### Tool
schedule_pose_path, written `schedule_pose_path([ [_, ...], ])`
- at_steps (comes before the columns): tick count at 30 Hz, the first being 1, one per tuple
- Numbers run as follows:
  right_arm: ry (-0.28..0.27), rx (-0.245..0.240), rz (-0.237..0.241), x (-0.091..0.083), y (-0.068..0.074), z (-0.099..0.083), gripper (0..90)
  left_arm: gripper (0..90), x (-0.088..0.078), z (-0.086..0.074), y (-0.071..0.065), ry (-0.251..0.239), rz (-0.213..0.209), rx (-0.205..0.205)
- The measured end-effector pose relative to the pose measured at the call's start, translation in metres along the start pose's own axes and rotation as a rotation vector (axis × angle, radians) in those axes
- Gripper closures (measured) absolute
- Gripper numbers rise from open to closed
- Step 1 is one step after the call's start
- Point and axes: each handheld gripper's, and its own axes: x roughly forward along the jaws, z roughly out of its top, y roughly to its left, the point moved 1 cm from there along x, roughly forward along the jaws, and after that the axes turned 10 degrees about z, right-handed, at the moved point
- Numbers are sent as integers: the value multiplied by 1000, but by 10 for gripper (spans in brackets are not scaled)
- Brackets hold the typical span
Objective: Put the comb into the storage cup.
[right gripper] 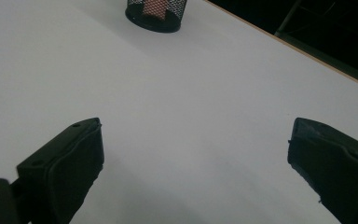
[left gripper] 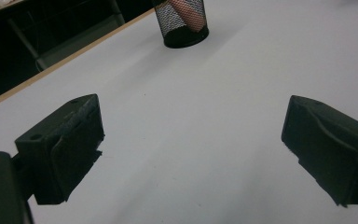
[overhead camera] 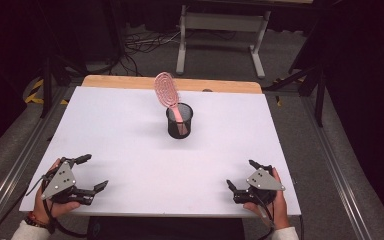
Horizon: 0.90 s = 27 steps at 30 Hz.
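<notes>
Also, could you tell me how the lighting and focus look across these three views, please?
High view: the white table is evenly lit and the room around it is dark; the pink hairbrush in the black mesh cup is soft but readable. Left gripper view: the near jaws are slightly blurred, and the cup casts a faint shadow. Right gripper view: dimmer and greyer, with soft jaw edges.

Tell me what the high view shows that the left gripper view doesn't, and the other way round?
From the high view you see the whole pink hairbrush leaning out of the black mesh cup, both hands with the left gripper and right gripper open, plus the floor beyond the table. The left gripper view gives a close look at that gripper's two black jaws, spread apart with nothing between. Both share the cup, the brush handle inside it, and the white tabletop.
</notes>
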Motion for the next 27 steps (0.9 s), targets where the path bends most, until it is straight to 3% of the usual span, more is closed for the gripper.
schedule_pose_path([
  [12,-60,1,0,-5,2,4,40,57,3,2,-3,5,3,7],
  [17,-63,0,-6,-7,5,5,40,56,3,2,-3,6,3,20],
  [21,-58,-25,-10,-3,9,8,42,55,1,0,-5,2,-15,5],
  [27,-49,-44,-7,0,14,10,43,54,2,1,-6,8,-18,26],
])
